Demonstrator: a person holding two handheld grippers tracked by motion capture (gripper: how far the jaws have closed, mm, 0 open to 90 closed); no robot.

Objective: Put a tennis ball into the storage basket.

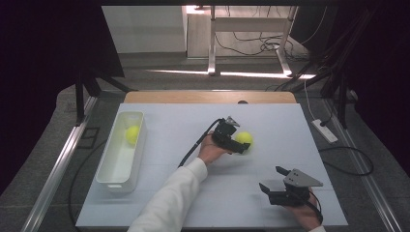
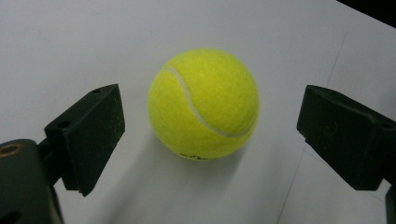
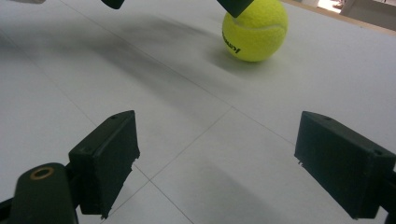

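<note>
Two tennis balls: one [image 1: 244, 138] on the white table [image 1: 270, 121], mid-right, the second ball [image 1: 132, 134] in the white bin [image 1: 107, 169] at left. One bin, two grippers. Table ball is yellow-green, fuzzy, w/ a curved white seam & small dark print low down. Left gripper [image 1: 240, 146] is spread wide around it, jaws either side, not touching. Right gripper [image 1: 273, 179] is released too, nothing btw jaws, near the table's front edge.

Tennis balls: 2 counted — one on surface [image 1: 244, 138], one in bin [image 1: 132, 134] | white bins [image 1: 107, 169]: 1 | claws: 2
</note>
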